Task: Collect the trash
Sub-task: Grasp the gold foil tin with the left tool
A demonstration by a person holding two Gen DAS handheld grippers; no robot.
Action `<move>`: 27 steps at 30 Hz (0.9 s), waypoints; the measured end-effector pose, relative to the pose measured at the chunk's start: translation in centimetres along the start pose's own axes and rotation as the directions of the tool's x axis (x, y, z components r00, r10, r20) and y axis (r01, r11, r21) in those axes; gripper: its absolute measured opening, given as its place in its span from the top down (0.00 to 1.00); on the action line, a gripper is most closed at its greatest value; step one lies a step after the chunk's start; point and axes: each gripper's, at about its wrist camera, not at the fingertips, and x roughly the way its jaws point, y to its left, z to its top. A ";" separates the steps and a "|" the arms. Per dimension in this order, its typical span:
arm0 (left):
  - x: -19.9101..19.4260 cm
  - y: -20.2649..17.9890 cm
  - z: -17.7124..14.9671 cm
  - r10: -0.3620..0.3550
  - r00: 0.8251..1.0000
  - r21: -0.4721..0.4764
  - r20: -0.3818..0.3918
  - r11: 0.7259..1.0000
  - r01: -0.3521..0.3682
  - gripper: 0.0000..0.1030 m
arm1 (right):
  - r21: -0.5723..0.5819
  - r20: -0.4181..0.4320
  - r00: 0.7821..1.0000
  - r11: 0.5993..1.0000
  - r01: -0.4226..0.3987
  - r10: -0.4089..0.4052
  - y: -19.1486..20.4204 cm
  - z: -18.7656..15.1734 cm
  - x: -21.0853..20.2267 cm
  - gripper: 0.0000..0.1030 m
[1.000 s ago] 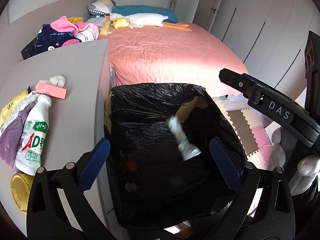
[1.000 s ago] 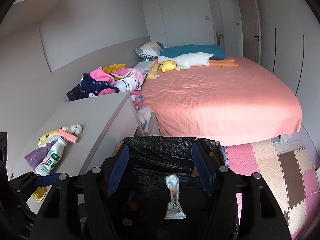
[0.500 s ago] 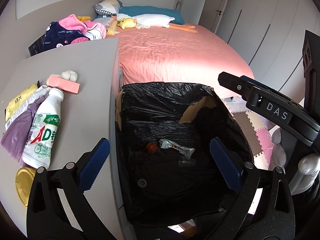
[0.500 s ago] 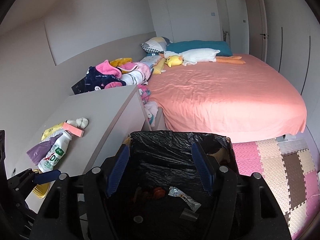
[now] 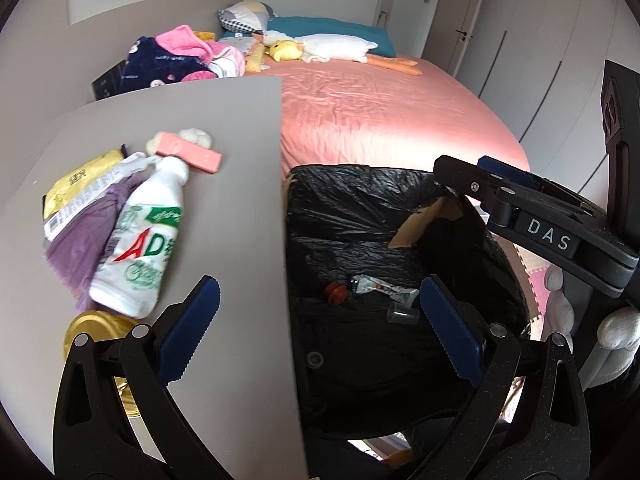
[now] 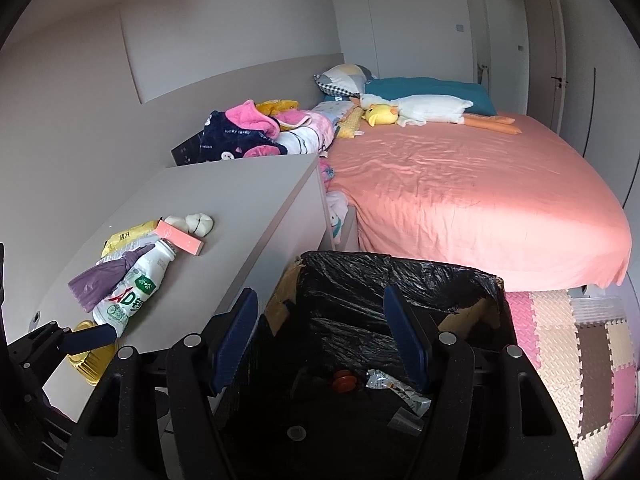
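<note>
Both our grippers are spread and hold nothing: the left gripper (image 5: 316, 332) straddles the dresser edge and the bin, and the right gripper (image 6: 322, 336) hangs over the bin (image 6: 400, 270) with its pads apart. Inside the bin lie a silver wrapper (image 5: 380, 286), a small red cap (image 5: 335, 293) and a clear little cup (image 5: 402, 314). The trash we have yet to collect is on the dresser (image 5: 232, 128) beside the bin: a white bottle (image 5: 140, 248) lying on its side, a purple bag (image 5: 86, 236) and a yellow packet (image 5: 80, 178) just beyond it, a pink box (image 5: 188, 152) touching the bottle's neck, and a gold lid (image 5: 86, 328) near the dresser's front edge.

From here, we judge the bottle the main risk (round and lying flat): a pinch off centre could roll it away across the dresser. The bag, tucked against it, could be dragged along and spill the packet. The bin's liner also sags off one corner, so a careless drop there might miss.
</note>
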 end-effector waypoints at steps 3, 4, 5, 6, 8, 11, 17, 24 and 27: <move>-0.4 1.1 -0.5 0.021 1.000 -0.022 -0.001 1.000 -0.021 0.06 | -0.011 -0.008 1.000 1.000 -0.017 0.017 0.9 0.0 0.4 0.36; -0.5 1.5 -0.6 0.028 1.000 -0.031 0.000 0.999 -0.028 0.06 | -0.014 -0.011 1.000 1.000 -0.021 0.021 1.2 -0.1 0.5 0.36; -0.6 1.9 -0.8 0.033 0.999 -0.039 0.002 0.999 -0.033 0.06 | -0.018 -0.015 1.000 0.999 -0.026 0.026 1.5 -0.1 0.7 0.36; -0.8 2.2 -0.9 0.041 0.999 -0.047 0.005 0.998 -0.040 0.06 | -0.023 -0.020 0.999 0.999 -0.032 0.032 1.8 -0.2 0.8 0.36; -1.1 2.9 -1.1 0.055 0.998 -0.059 0.011 0.997 -0.054 0.06 | -0.033 -0.029 0.999 0.999 -0.043 0.042 2.5 -0.3 1.2 0.36; -1.8 3.7 -1.5 0.079 0.997 -0.066 0.021 0.995 -0.077 0.06 | -0.046 -0.035 0.997 0.996 -0.071 0.070 3.6 -0.3 1.6 0.36; -3.0 5.6 -2.5 0.138 0.990 -0.091 0.031 0.987 -0.134 0.06 | -0.079 -0.041 0.989 0.986 -0.145 0.142 6.3 -0.3 2.6 0.36; -3.5 8.3 -3.5 0.181 0.983 -0.146 0.019 0.973 -0.177 0.06 | -0.095 -0.069 0.976 0.972 -0.214 0.208 8.9 -0.5 3.7 0.36; -3.5 9.2 -3.9 0.194 0.981 -0.166 0.011 0.968 -0.190 0.06 | -0.106 -0.080 0.971 0.967 -0.232 0.224 9.8 -0.7 4.1 0.36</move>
